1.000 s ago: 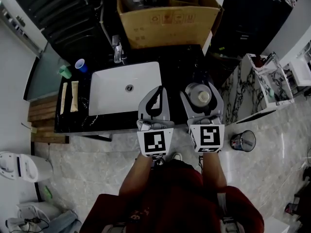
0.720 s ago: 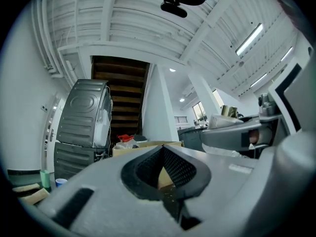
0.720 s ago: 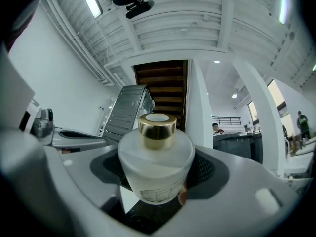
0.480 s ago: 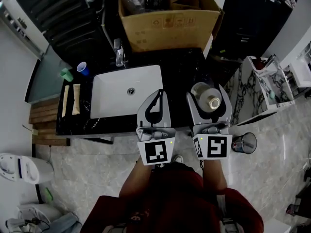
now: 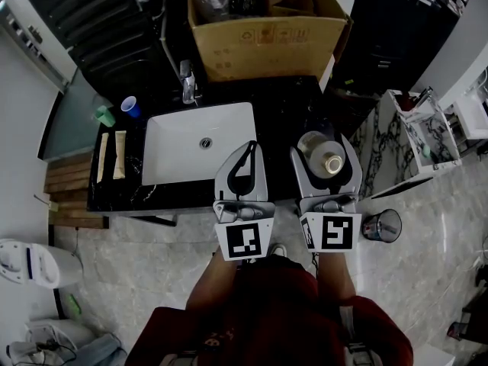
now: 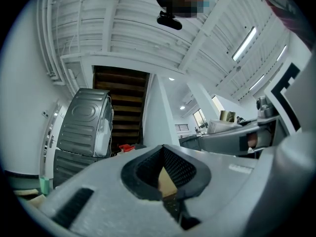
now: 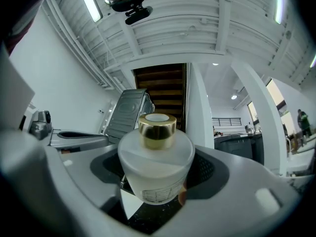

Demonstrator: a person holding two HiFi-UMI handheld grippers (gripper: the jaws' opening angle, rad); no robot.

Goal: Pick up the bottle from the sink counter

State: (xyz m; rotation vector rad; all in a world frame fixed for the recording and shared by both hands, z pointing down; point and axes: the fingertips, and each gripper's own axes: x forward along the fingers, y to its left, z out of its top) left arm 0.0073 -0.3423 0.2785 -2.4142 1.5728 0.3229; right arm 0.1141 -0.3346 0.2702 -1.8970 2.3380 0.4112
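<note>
Head view: right gripper (image 5: 323, 152) and bottle (image 5: 319, 147) have pulled back toward the person over the last second and are now almost static. The jaws clamp the frosted body over the front right of the sink counter (image 5: 282, 109), so the lift looks done. Long axis upright, gold cap up. Left gripper (image 5: 247, 149) closed, empty.

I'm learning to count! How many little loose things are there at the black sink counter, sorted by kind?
Bottle: 1
Tubes: 2
Blue cup: 1
Small green thing: 1
Total: 5
</note>
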